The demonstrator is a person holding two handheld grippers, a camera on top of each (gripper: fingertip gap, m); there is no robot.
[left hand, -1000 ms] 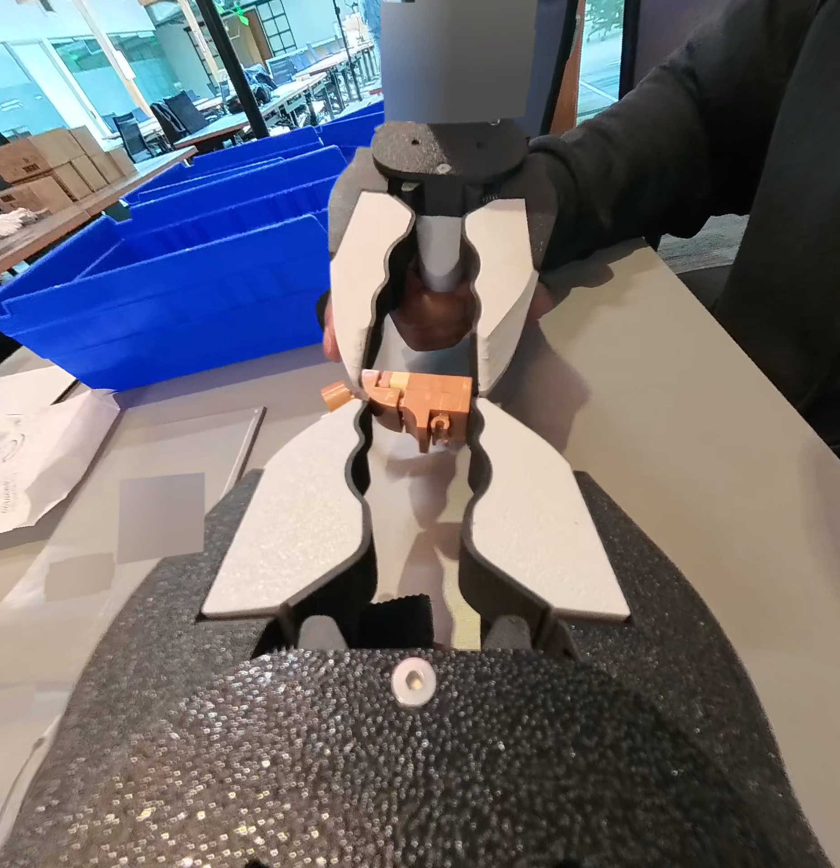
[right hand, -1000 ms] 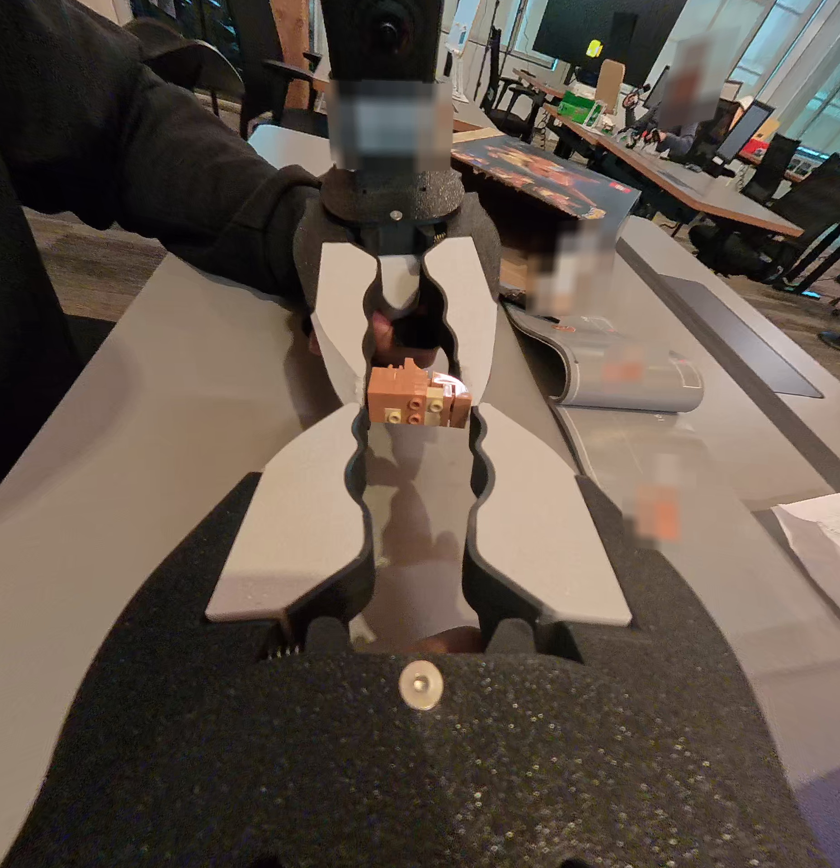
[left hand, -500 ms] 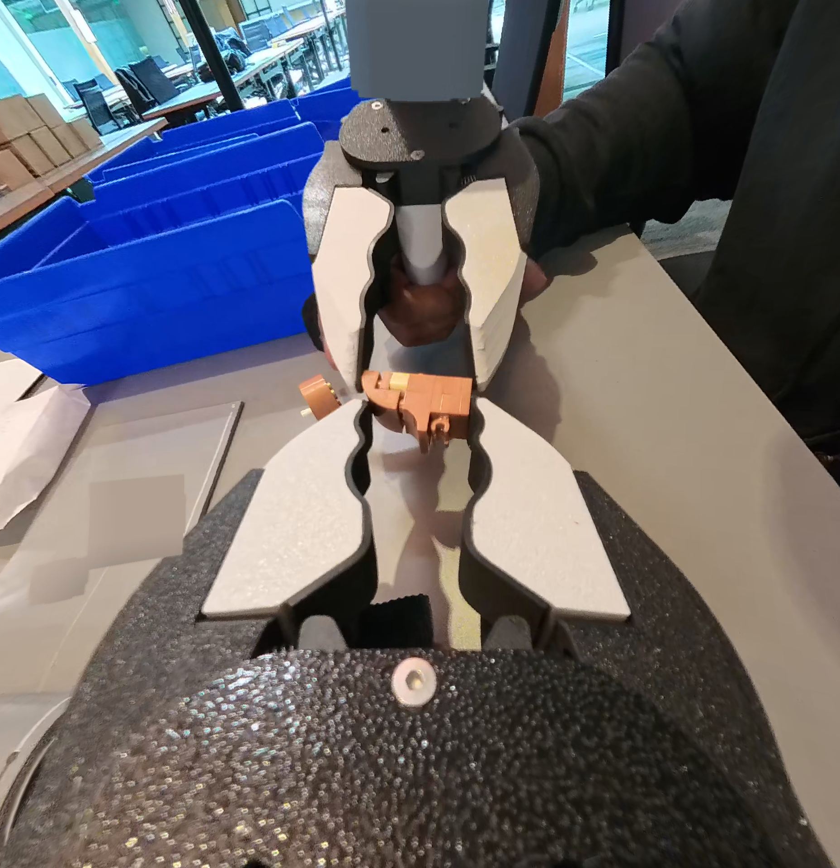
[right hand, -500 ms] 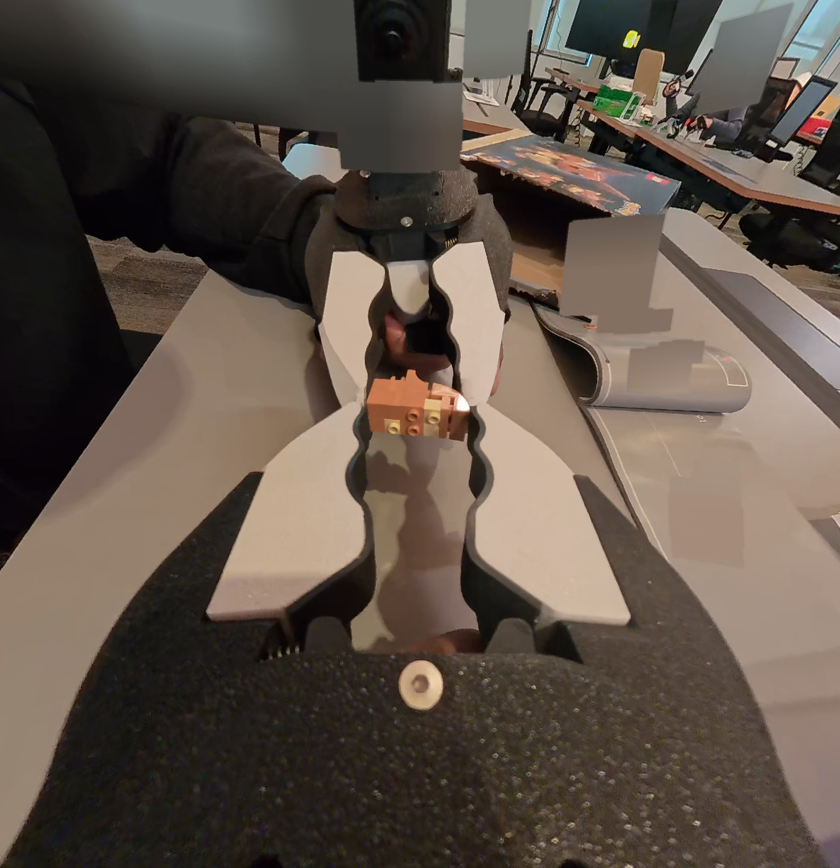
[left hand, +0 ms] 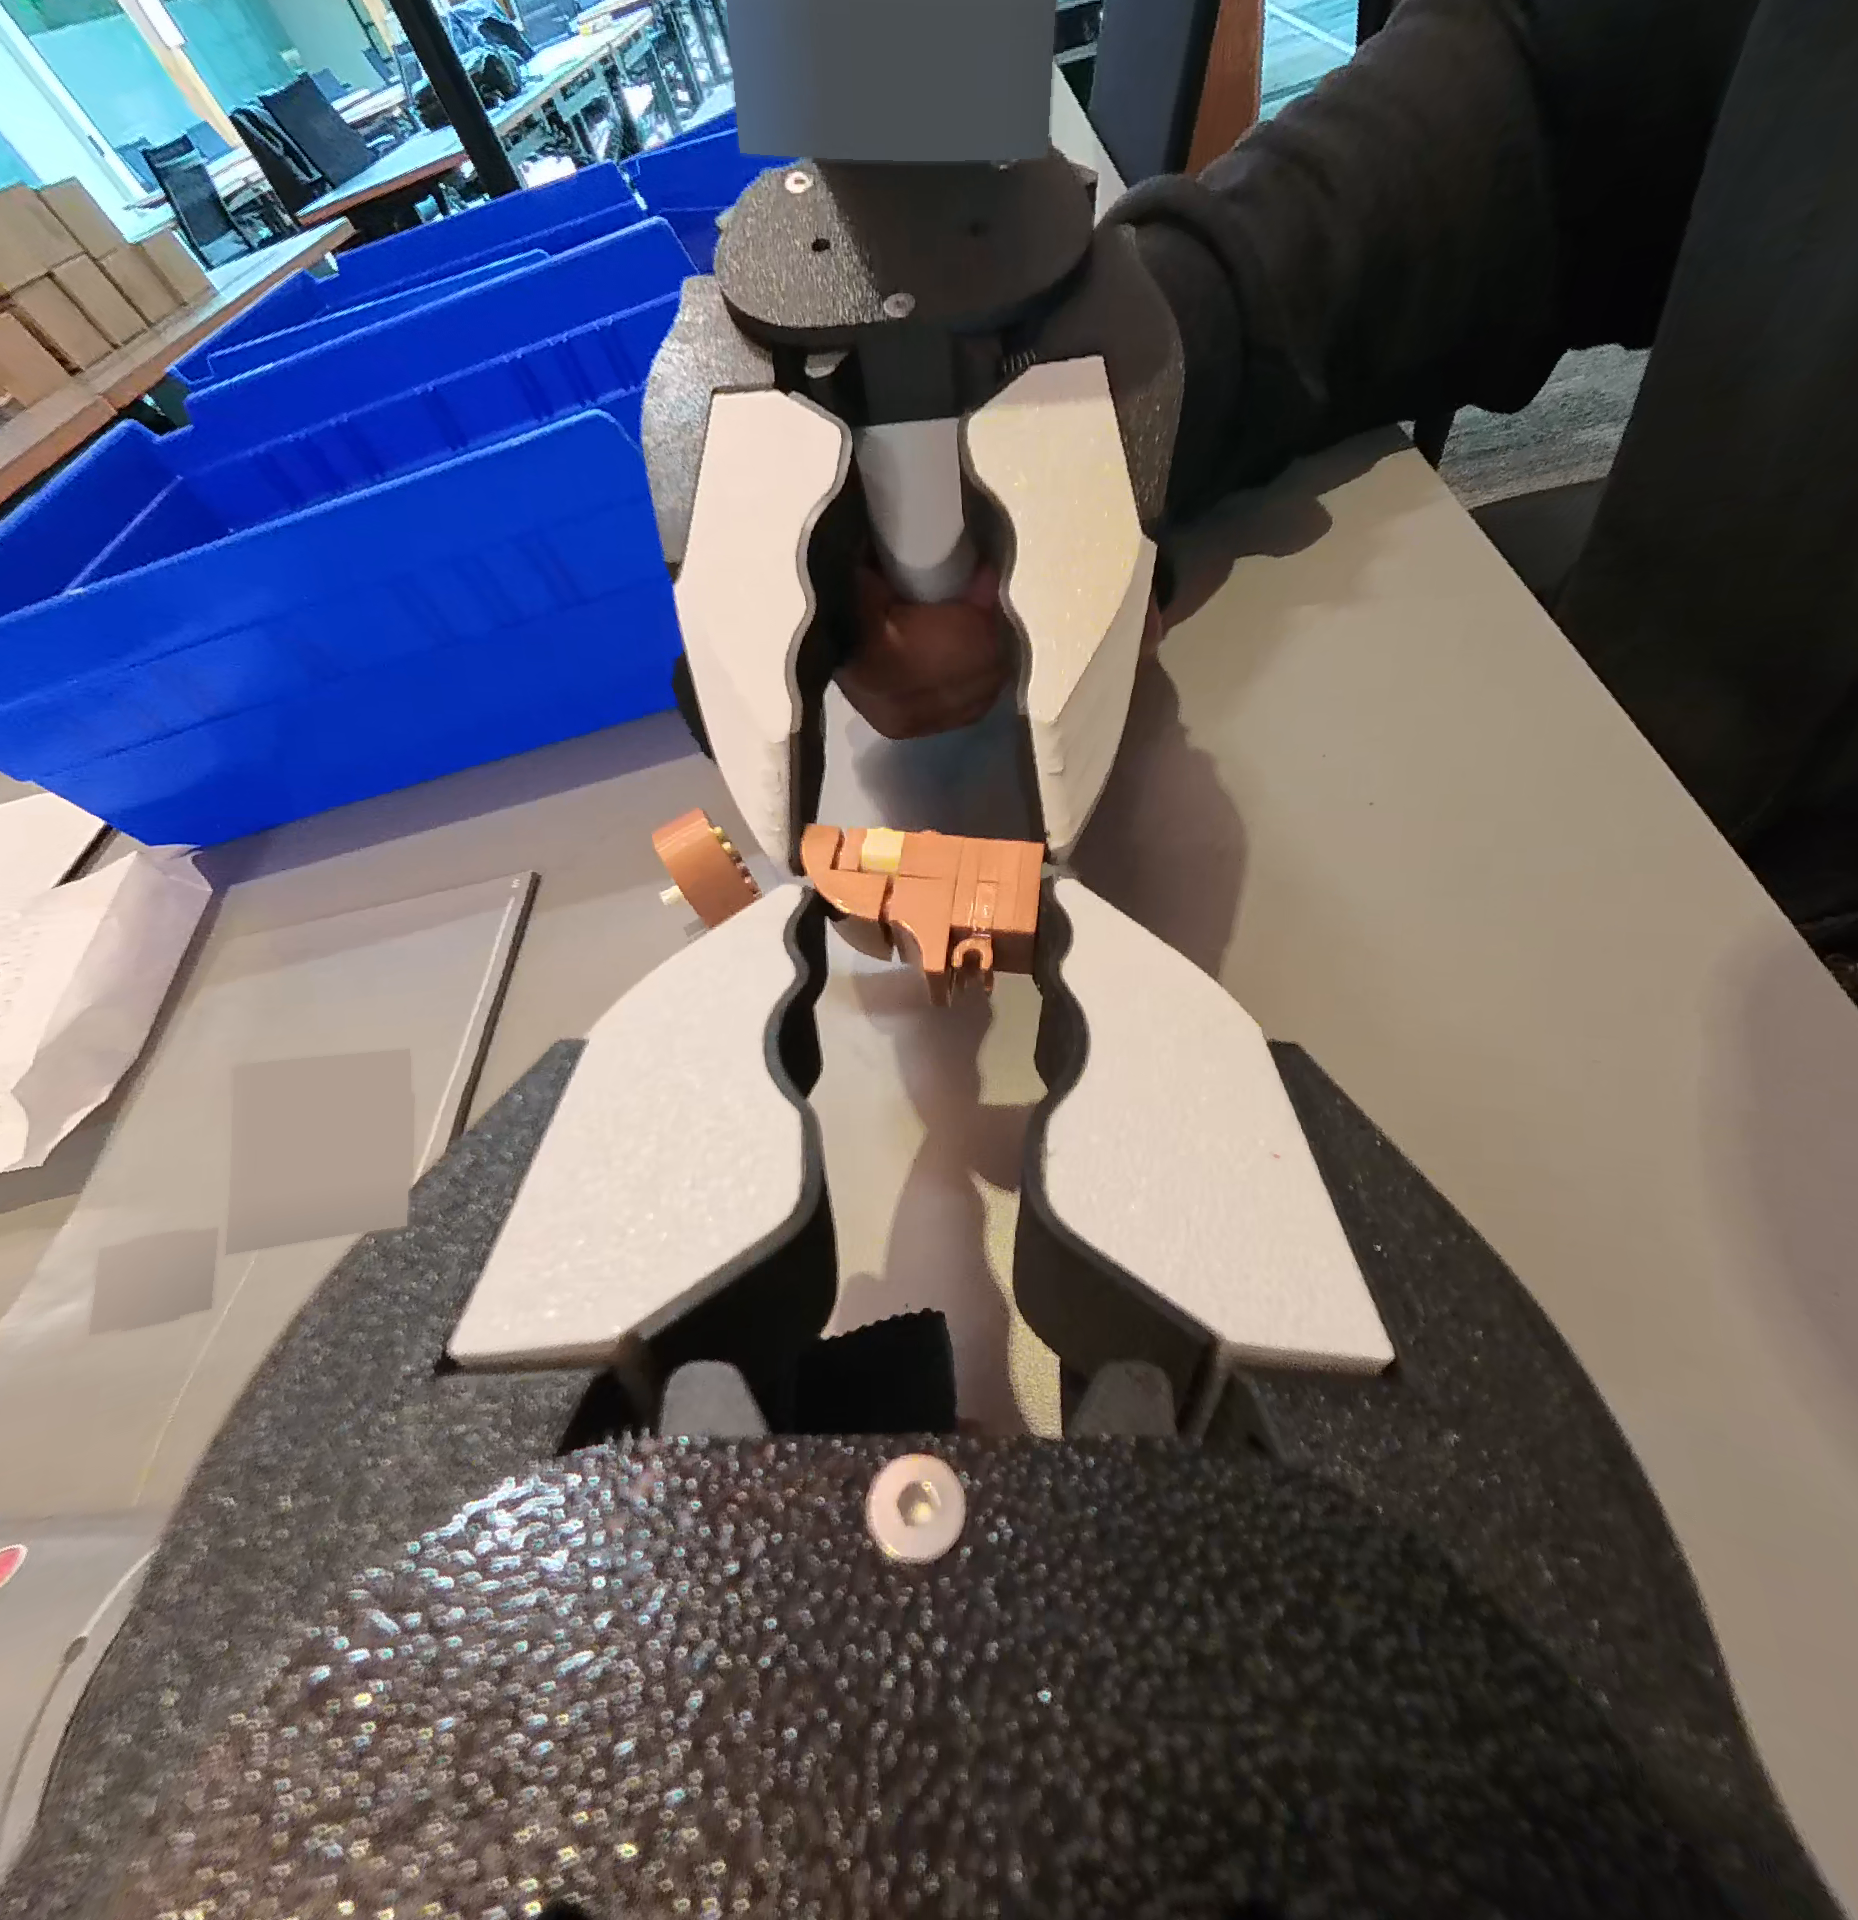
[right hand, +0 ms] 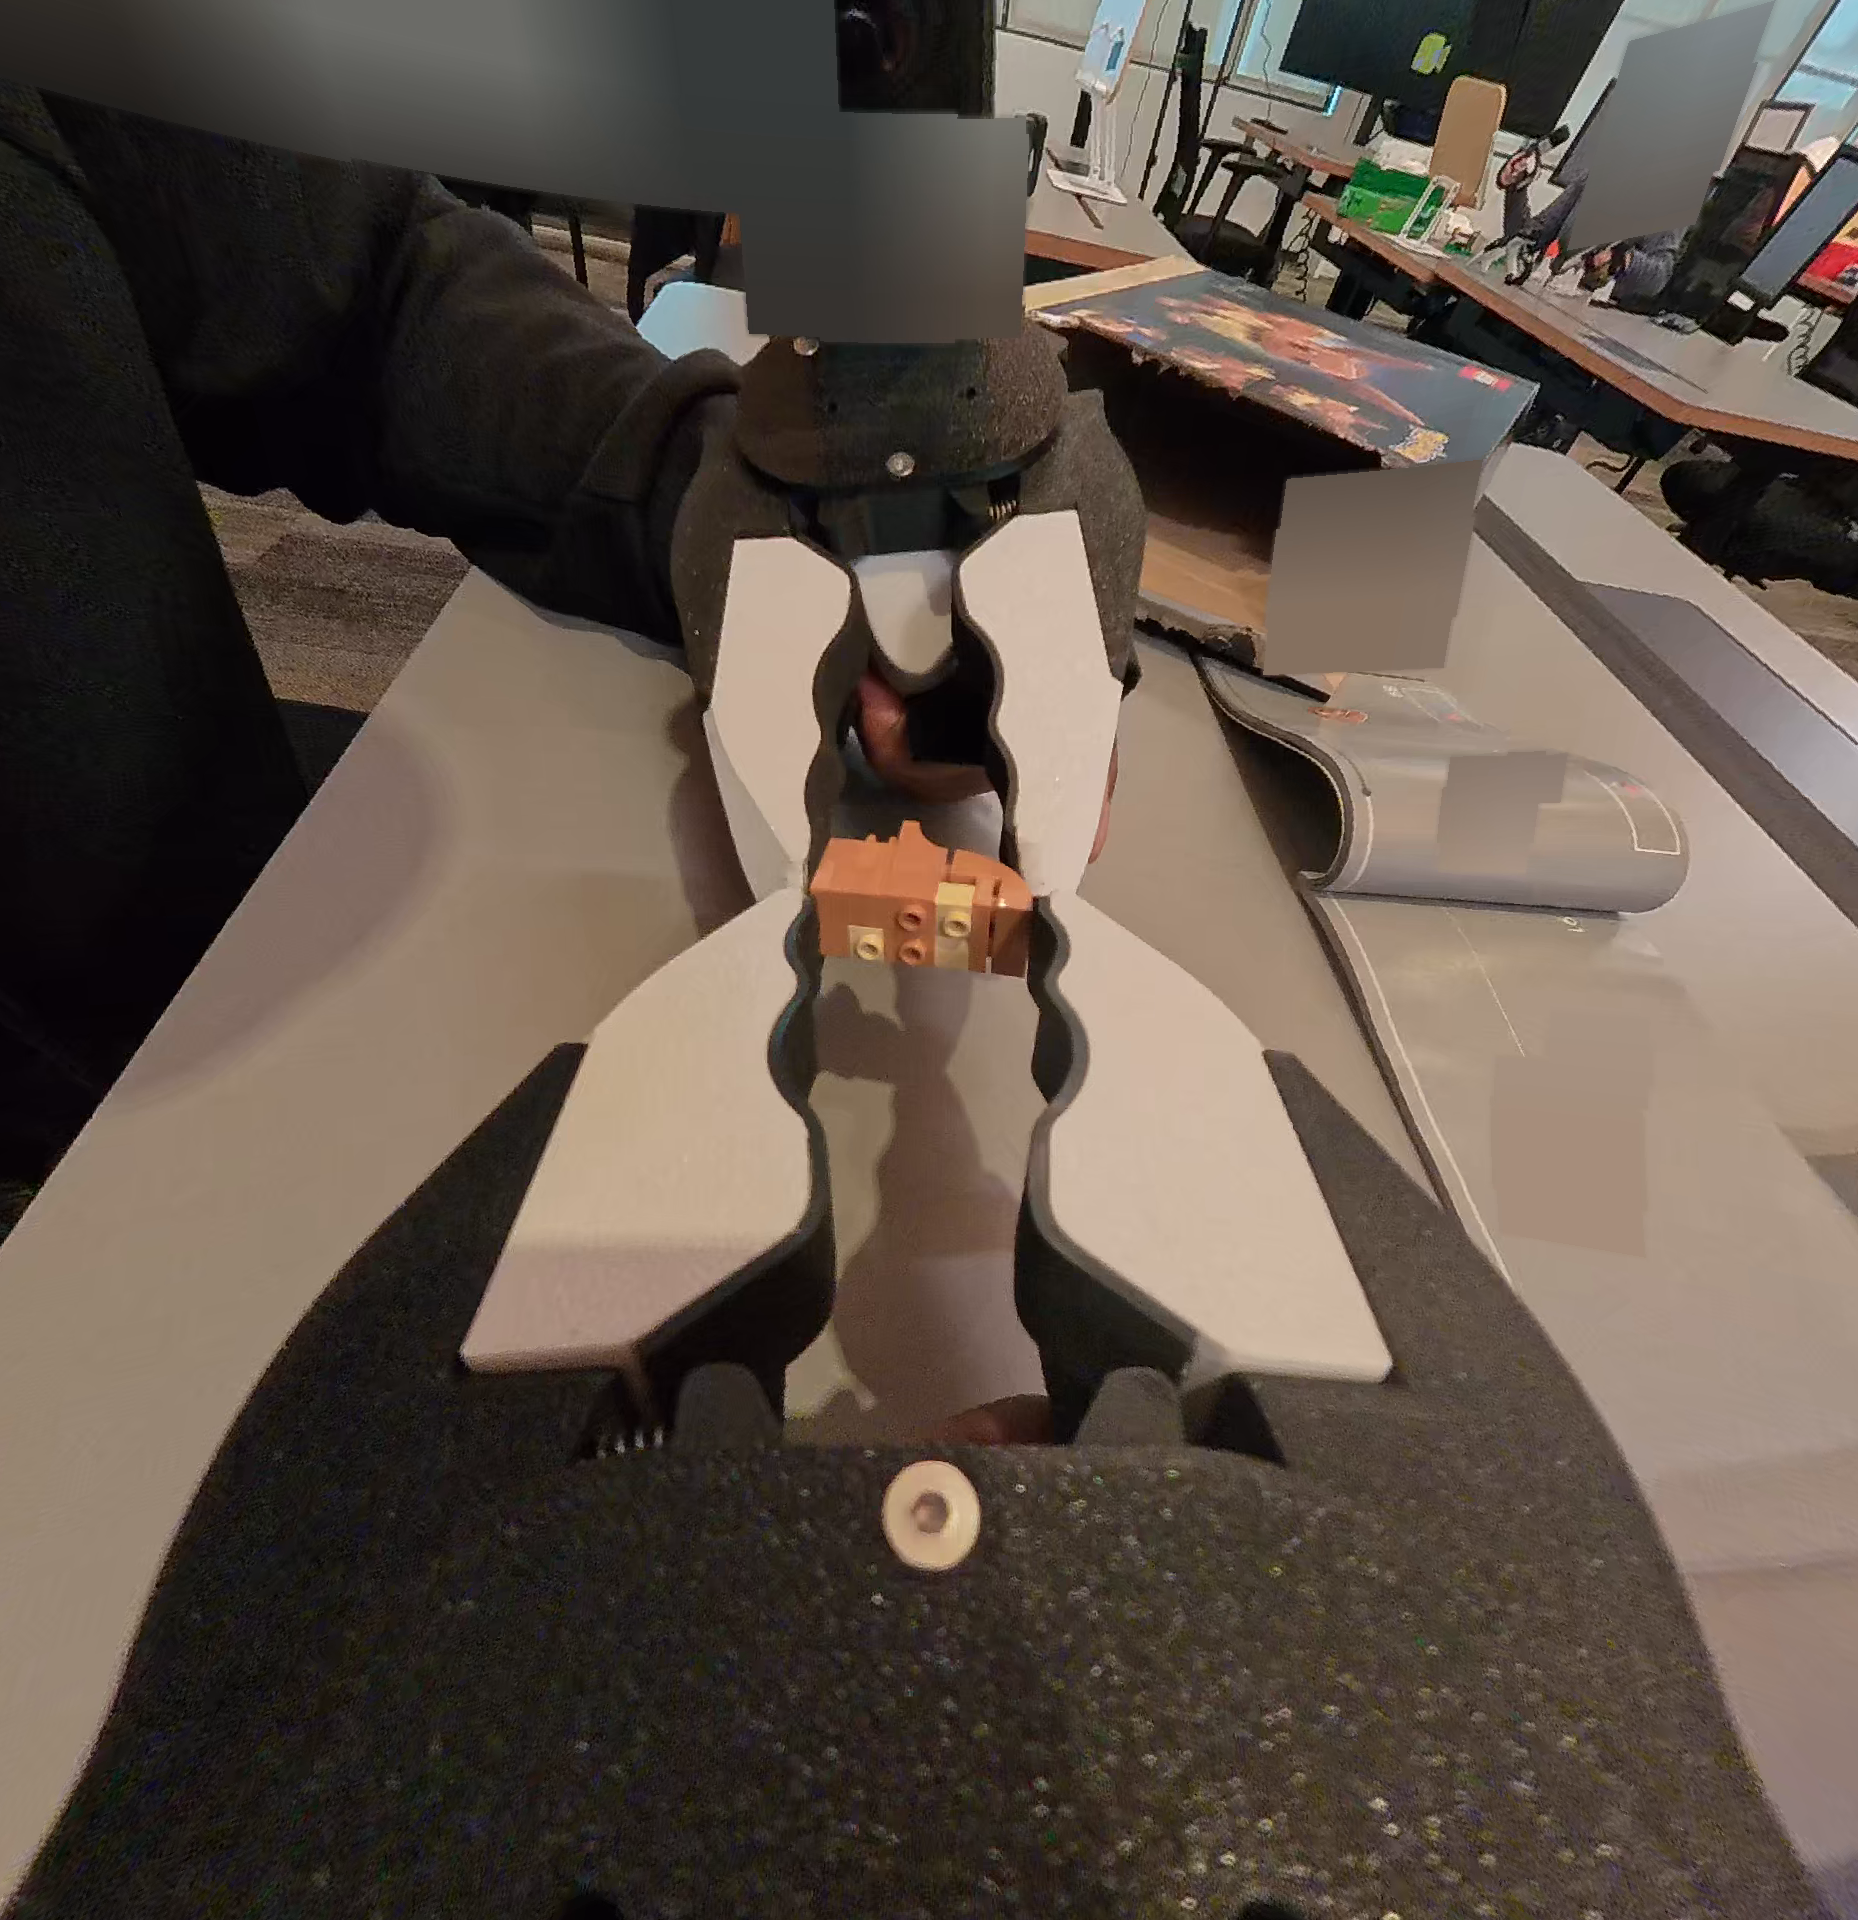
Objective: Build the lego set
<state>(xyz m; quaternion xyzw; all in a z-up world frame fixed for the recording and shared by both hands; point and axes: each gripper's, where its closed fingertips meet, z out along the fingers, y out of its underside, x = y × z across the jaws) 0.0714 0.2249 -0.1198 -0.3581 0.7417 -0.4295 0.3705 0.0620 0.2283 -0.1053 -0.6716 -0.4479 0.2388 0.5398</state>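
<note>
A small brown brick assembly with tan studs hangs a little above the grey table, and its shadow lies under it. My left gripper is shut on it from the near side, with both pads against its ends. My right gripper comes from the far side, tip to tip with the left, and grips the same assembly. In the right wrist view the assembly sits between the right gripper's fingertips, with the left gripper opposite. A loose round brown piece lies on the table just left of the tips.
Blue bins stand at the back left, with white paper and a grey sheet in front of them. In the right wrist view a torn cardboard box and a curled booklet lie to the right. Dark sleeves reach in behind each gripper. Less than 4 cm separates the two grippers' tips.
Both grippers keep hold of the brick assembly and have shifted slightly together. The round brown piece now shows more fully at the left. The right jaws have closed a little on the assembly.
</note>
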